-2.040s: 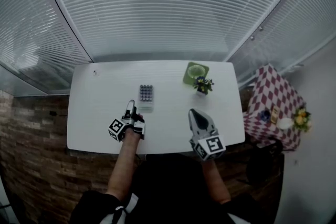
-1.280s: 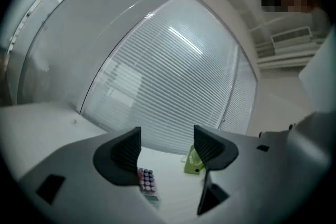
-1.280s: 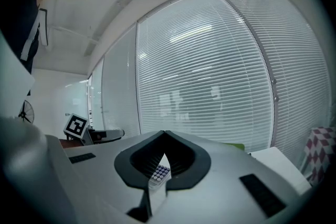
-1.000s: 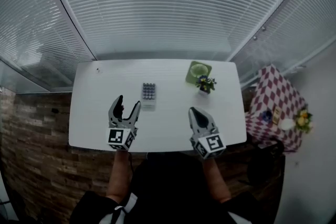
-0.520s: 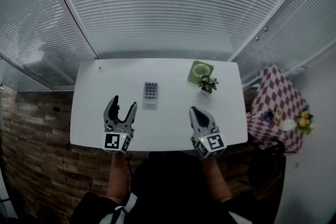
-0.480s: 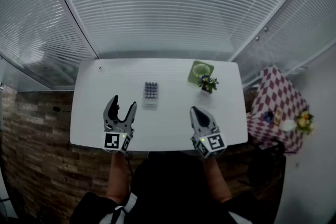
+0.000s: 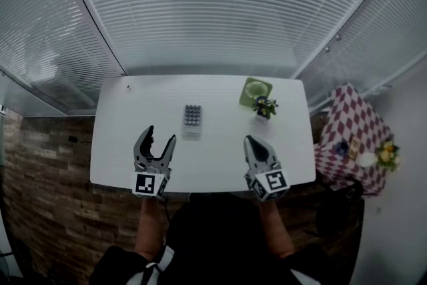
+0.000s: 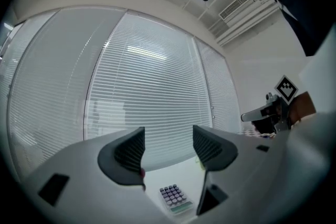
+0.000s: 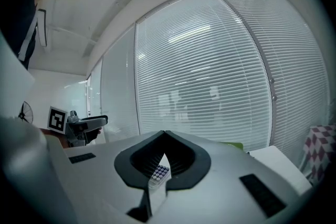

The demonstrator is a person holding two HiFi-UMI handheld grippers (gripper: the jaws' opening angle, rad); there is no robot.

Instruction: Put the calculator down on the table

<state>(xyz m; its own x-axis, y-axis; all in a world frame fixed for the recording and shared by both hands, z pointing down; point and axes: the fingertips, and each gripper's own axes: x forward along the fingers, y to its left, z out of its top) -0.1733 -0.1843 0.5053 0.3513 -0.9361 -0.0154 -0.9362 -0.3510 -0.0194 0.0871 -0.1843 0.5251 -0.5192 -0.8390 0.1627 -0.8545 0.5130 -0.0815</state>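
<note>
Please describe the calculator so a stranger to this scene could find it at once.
Look at the white table below the blinds. The calculator lies flat left of its middle, just beyond the open left claw. It is a small pale slab with rows of dark keys, unlike the green mat and potted flowers farther right.

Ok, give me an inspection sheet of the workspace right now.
Surface: white table, level.
Job's things: calculator lying flat on the table, keys up, held by neither gripper.
Clutter: green dish and small flower pot at the far right.
Grippers: left gripper open, empty; right gripper shut, empty; both over the near edge.
Cables: nothing seen.
Surroundings: window blinds behind; checkered cloth to the right; brick wall at left.
</note>
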